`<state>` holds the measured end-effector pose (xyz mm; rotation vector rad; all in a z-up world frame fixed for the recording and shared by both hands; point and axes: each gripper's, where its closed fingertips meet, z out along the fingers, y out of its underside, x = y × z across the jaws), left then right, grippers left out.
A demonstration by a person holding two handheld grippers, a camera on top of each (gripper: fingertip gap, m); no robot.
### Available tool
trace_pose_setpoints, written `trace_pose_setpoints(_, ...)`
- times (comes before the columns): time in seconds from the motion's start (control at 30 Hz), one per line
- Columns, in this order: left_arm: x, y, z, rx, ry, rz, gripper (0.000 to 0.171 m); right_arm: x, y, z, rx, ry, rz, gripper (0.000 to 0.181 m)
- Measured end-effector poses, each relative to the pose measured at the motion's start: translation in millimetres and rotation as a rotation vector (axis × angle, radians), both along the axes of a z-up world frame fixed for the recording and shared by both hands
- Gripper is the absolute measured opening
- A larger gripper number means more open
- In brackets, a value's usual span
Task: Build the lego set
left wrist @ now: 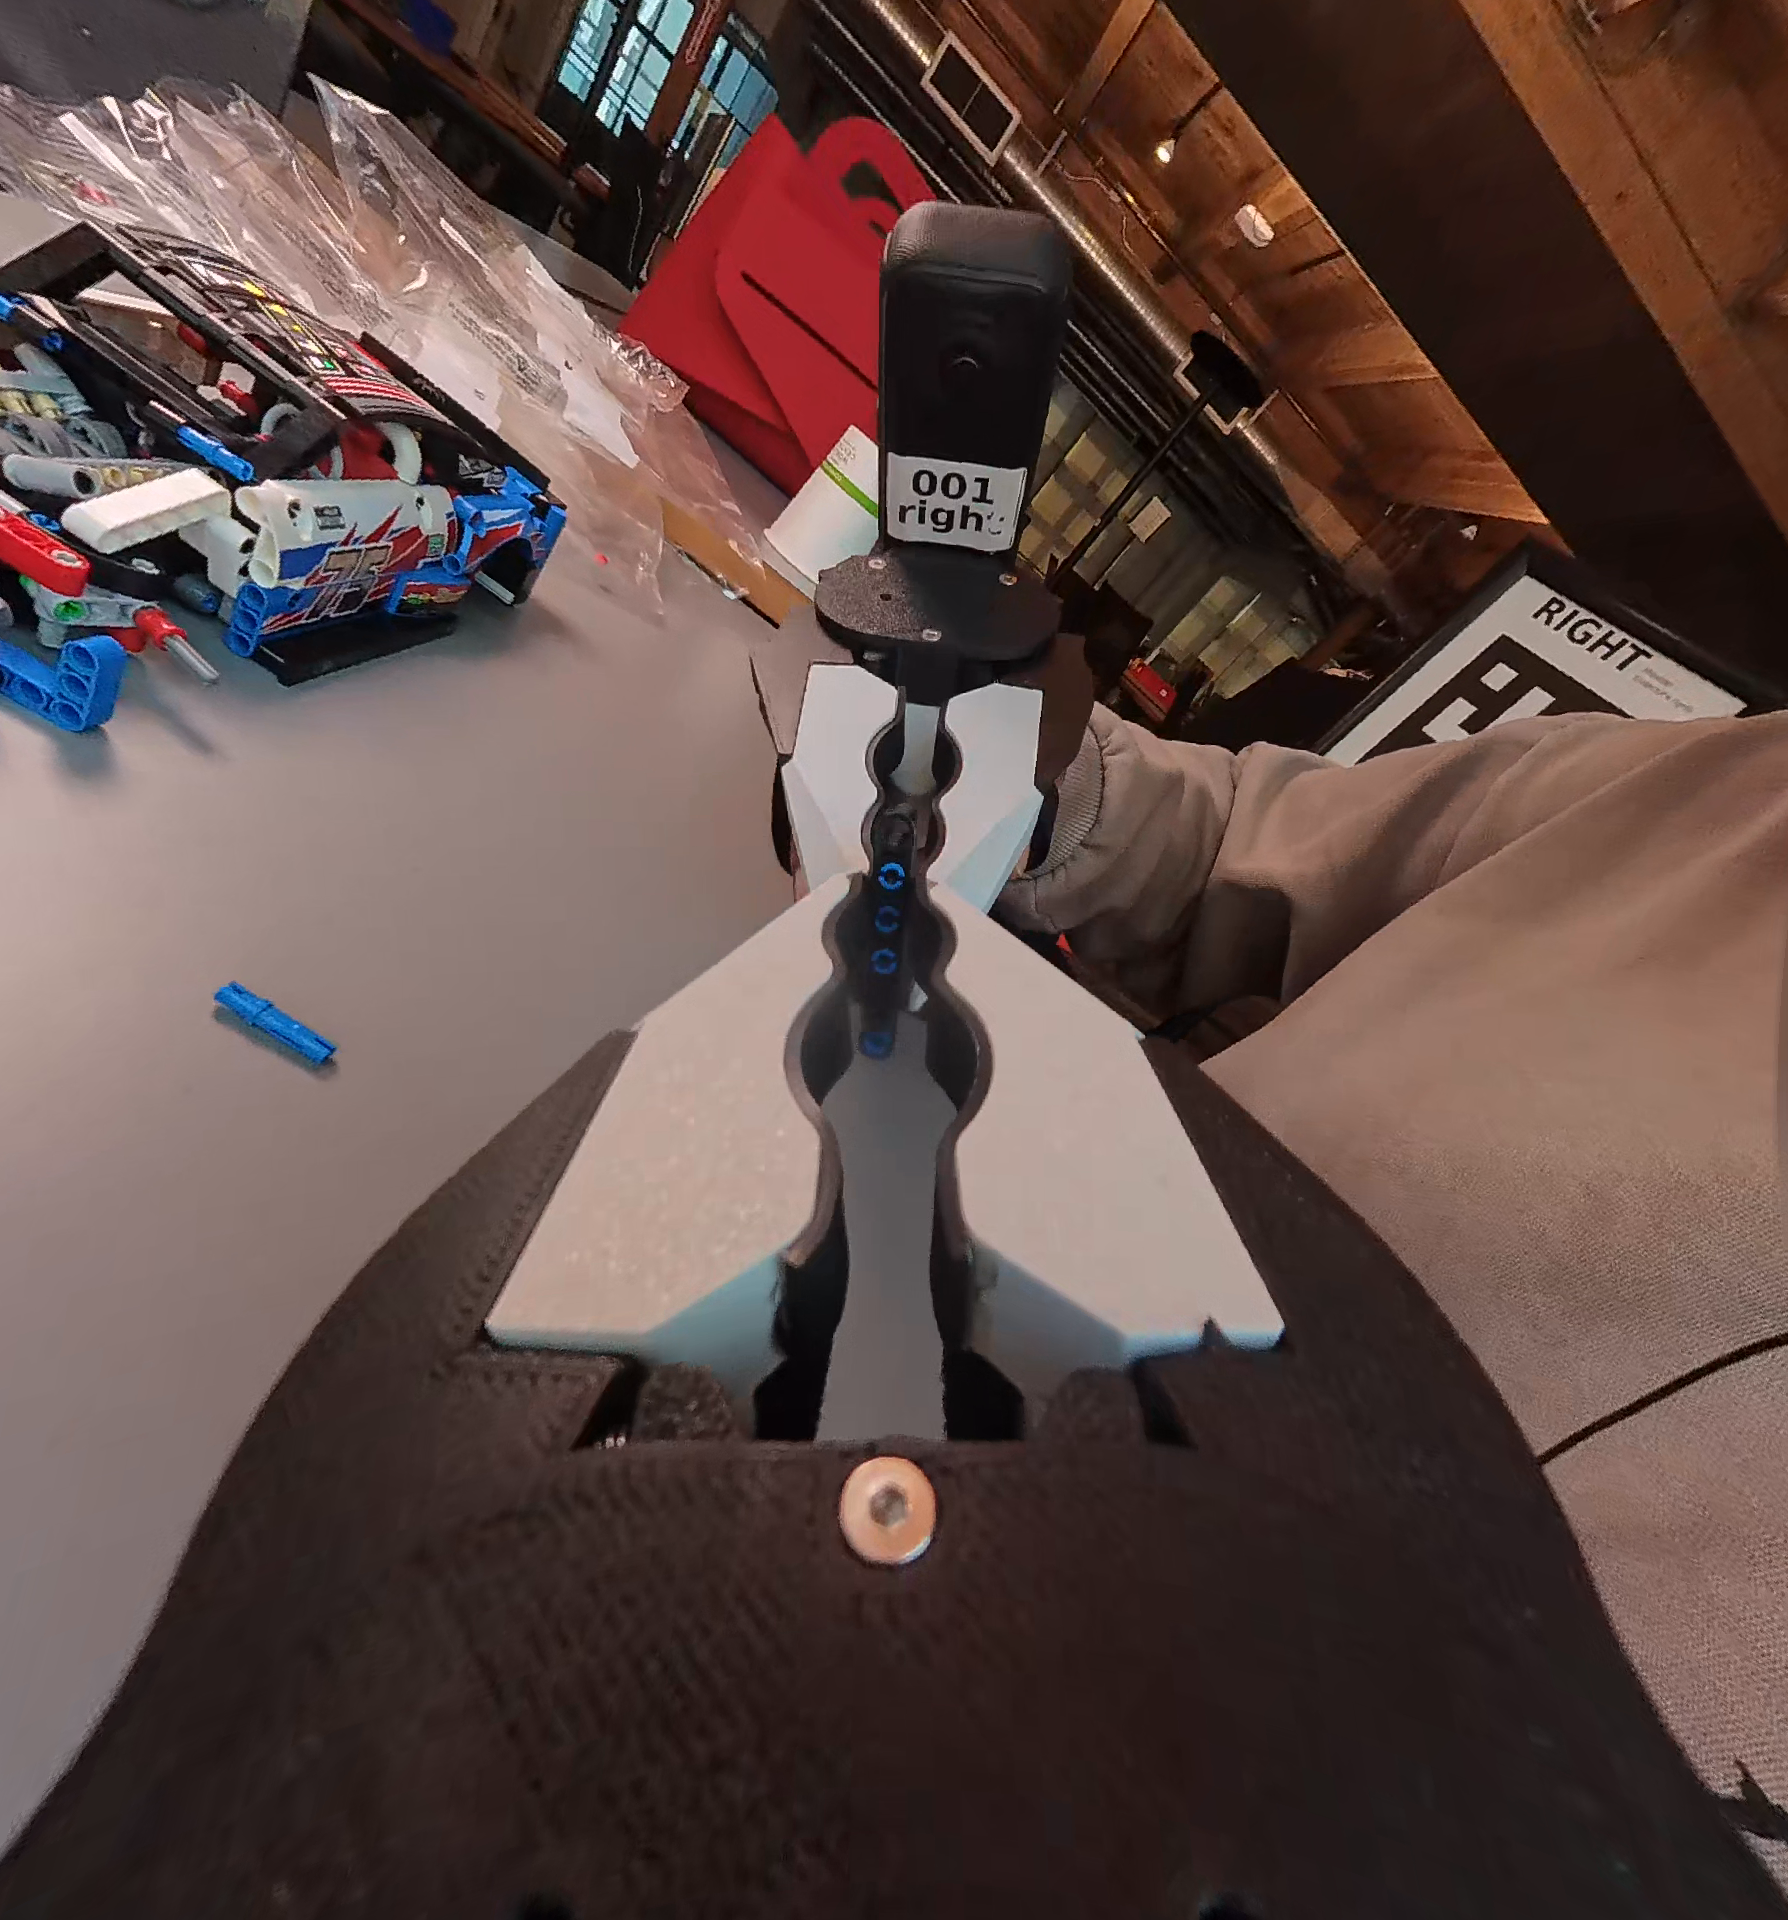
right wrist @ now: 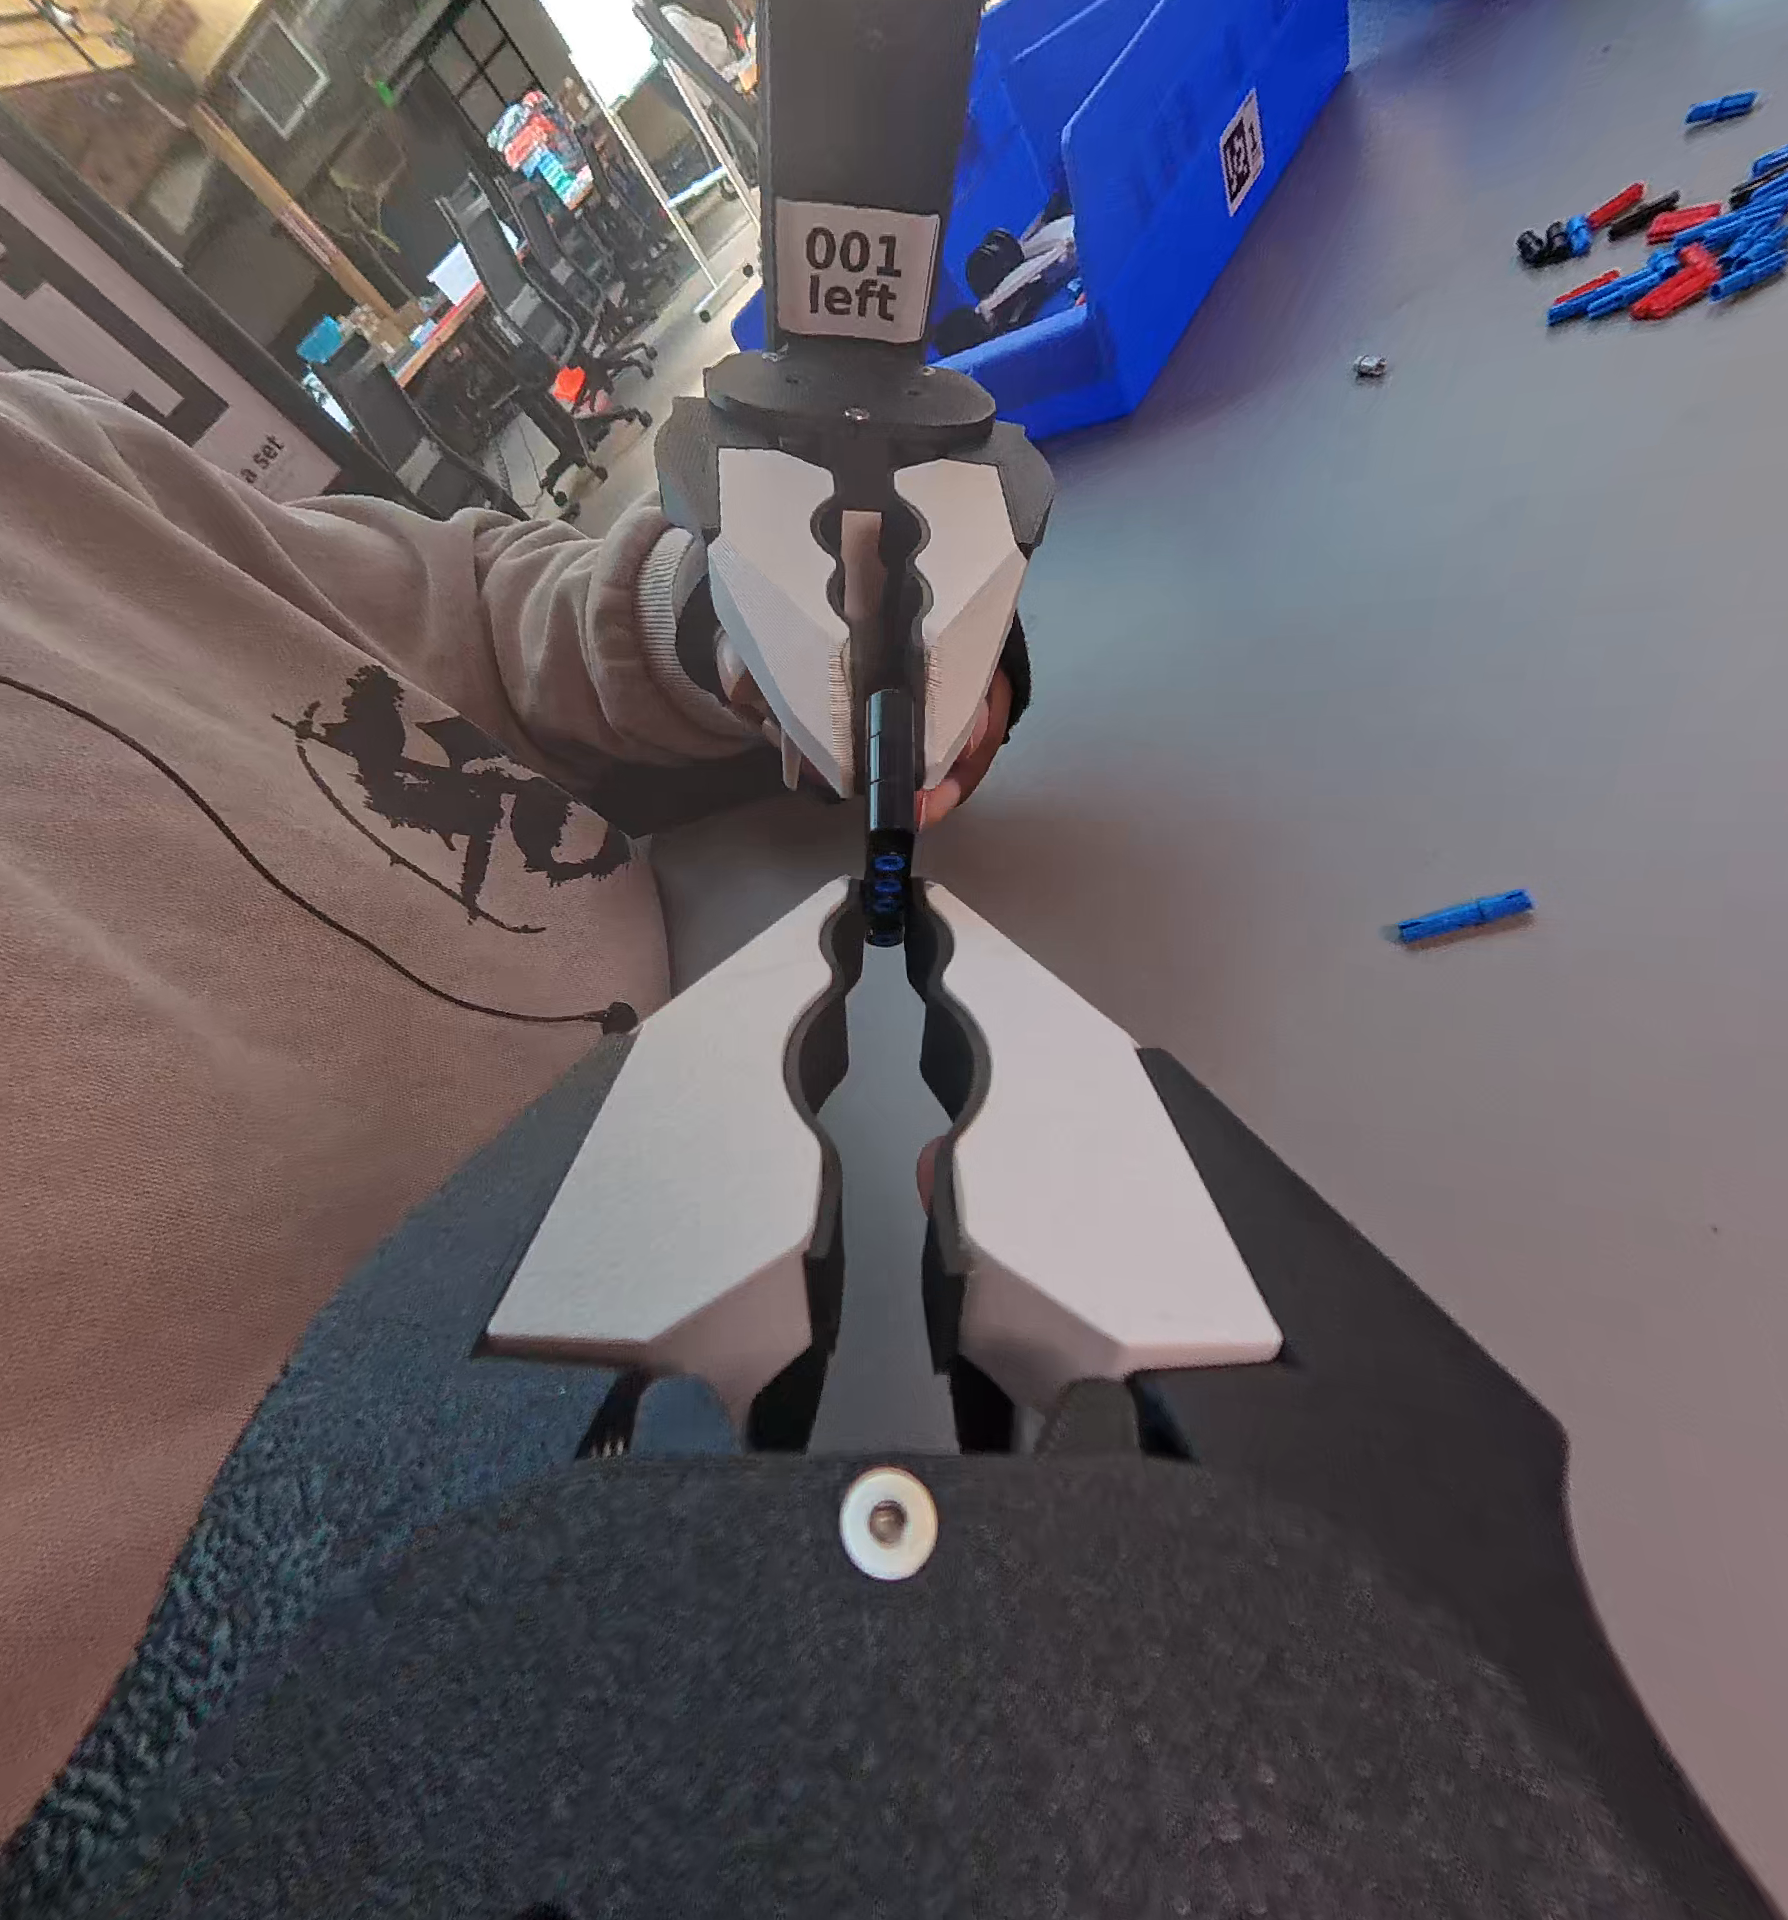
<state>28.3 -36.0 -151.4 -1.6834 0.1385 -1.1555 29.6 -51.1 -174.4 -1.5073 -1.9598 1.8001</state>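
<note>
A slim black Lego beam [left wrist: 885,935] with blue pins in its holes is held in the air between my two grippers, which face each other tip to tip. My left gripper [left wrist: 885,894] is shut on one end of it. My right gripper [right wrist: 885,894] is shut on the other end, where the blue pins show. In the right wrist view the beam [right wrist: 885,758] runs on into the left gripper [right wrist: 885,784]. The right gripper [left wrist: 905,831] shows straight ahead in the left wrist view. A partly built Lego car [left wrist: 246,499] lies at the far left on the grey table [left wrist: 402,883].
A loose blue pin [left wrist: 275,1023] lies on the table left of the grippers, also in the right wrist view [right wrist: 1466,914]. A pile of blue, red and black pins [right wrist: 1700,239] and blue bins [right wrist: 1129,208] lie beyond. Plastic bags [left wrist: 454,260] and a paper cup [left wrist: 828,509] sit behind the car. My two grippers' fingertips are within a few centimetres of each other. Both grippers' tips are roughly 20 cm from the partly built Lego car [left wrist: 246,499].
</note>
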Motion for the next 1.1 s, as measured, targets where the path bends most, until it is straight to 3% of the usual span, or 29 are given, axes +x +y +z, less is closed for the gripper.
trace_pose_setpoints(0.23,0.8,0.2,-6.2,-0.068,-0.038,-0.018,0.006,5.2,-1.8,-3.8,-0.024,-0.055,0.025,0.005)
trace_pose_setpoints(0.57,-10.4,3.5,-11.3,-0.198,-0.231,-0.024,0.005,-5.2,-0.5,-3.9,-0.172,-0.002,-0.126,0.007)
trace_pose_setpoints(0.63,-4.7,-3.9,-15.8,-0.241,-0.244,-0.115,0.006,-4.0,9.6,0.2,-0.034,0.113,-0.147,0.036)
trace_pose_setpoints(0.67,-0.6,-7.9,-19.7,-0.265,-0.249,-0.164,0.006,0.1,12.3,0.0,0.108,0.181,-0.116,0.042)
trace_pose_setpoints(0.77,16.1,-19.6,-34.4,-0.323,-0.2,-0.294,0.005,12.1,8.4,-3.6,0.553,0.376,0.045,0.049)
trace_pose_setpoints(0.83,25.3,-23.0,-37.2,-0.333,-0.178,-0.338,0.005,17.5,-1.0,-12.4,0.728,0.399,0.186,0.049)
trace_pose_setpoints(0.9,30.9,-23.9,-39.0,-0.334,-0.153,-0.352,0.005,21.5,-11.8,-22.0,0.818,0.383,0.311,0.047)
trace_pose_setpoints(0.97,32.6,-25.2,-39.9,-0.339,-0.141,-0.356,0.006,22.9,-19.9,-28.3,0.868,0.39,0.388,0.034)
trace_pose_setpoints(1.1,18.4,-16.3,-34.0,-0.3,-0.154,-0.259,0.01,13.1,-15.3,-23.2,0.816,0.374,0.316,0.031)
